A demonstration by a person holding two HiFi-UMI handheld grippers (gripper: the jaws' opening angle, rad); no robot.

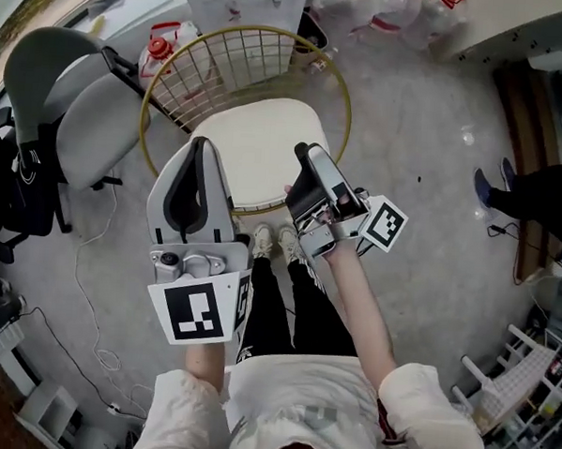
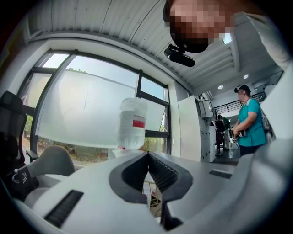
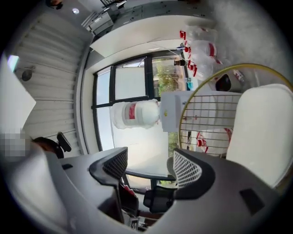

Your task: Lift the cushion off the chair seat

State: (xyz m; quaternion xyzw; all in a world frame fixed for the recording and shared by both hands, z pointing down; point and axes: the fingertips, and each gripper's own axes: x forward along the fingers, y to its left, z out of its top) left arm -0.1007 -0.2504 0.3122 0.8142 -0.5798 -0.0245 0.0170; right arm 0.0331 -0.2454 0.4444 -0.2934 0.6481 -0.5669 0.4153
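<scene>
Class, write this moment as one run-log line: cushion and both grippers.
cushion: lying on seat of chair, not lifted | left gripper: shut, empty | right gripper: open, empty

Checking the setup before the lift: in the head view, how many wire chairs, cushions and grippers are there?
Wire chair: 1
Cushion: 1
Grippers, left gripper and right gripper: 2
Total: 4
</scene>
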